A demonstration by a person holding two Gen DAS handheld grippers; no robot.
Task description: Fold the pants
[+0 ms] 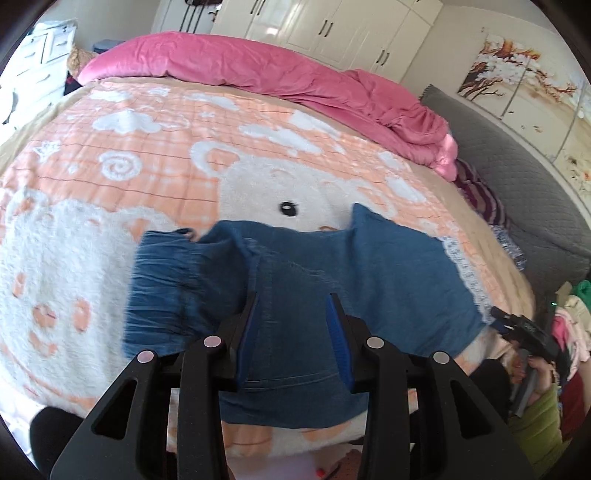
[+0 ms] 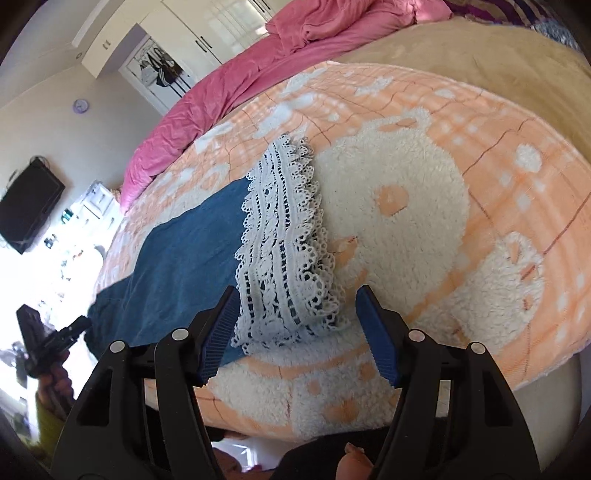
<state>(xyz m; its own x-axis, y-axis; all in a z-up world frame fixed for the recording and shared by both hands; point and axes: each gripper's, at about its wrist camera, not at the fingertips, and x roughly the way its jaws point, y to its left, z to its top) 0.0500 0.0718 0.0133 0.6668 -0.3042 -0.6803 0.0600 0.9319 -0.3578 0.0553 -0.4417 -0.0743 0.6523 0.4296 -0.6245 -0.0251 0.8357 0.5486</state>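
Observation:
Blue denim pants lie flat on the orange and white blanket, elastic waistband at the left, white lace hem at the right. My left gripper is open just above the middle of the pants, holding nothing. In the right wrist view the lace hem lies straight ahead, with the blue leg running off to the left. My right gripper is open, its jaws on either side of the hem's near end, holding nothing. It also shows in the left wrist view at the hem's near corner.
A pink duvet is bunched along the far side of the bed. A grey quilted headboard stands at the right with a heap of clothes below it. White wardrobes line the far wall.

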